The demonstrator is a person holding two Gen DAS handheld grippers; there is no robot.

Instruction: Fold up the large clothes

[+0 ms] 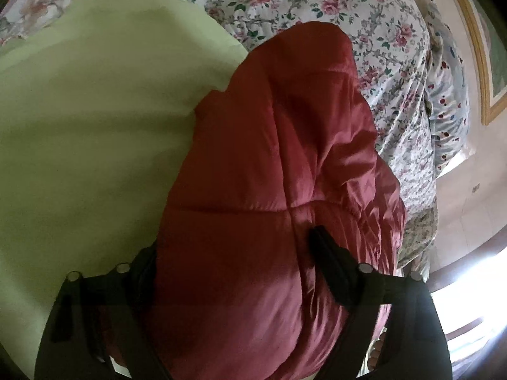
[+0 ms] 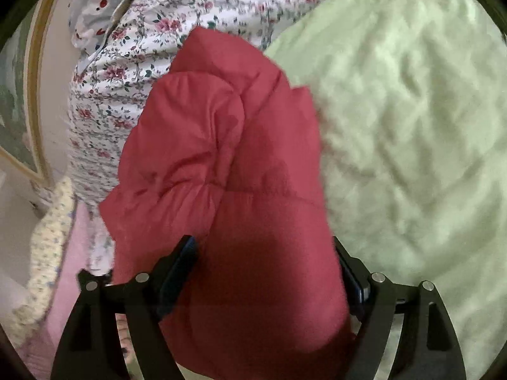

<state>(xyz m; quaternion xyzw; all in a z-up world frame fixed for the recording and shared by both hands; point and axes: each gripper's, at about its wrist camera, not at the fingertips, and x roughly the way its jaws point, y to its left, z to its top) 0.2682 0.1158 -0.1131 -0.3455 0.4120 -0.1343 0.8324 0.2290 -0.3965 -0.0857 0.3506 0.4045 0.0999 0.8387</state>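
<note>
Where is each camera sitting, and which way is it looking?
Left wrist view: sits on the left gripper, looks along its fingers at the red puffy jacket bulging between them; toes show at bottom right.
Right wrist view: sits on the right gripper, looks along its fingers at the same jacket; toes show at bottom left.
Both share the jacket, the green sheet and the flowered bedding.

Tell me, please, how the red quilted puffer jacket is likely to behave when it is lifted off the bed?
The red quilted puffer jacket would probably sag and droop: it already bulges in soft folds. Its puffy quilting suggests it is light for its bulk. The shiny fabric looks slippery, so it may slide between the fingers.
</note>
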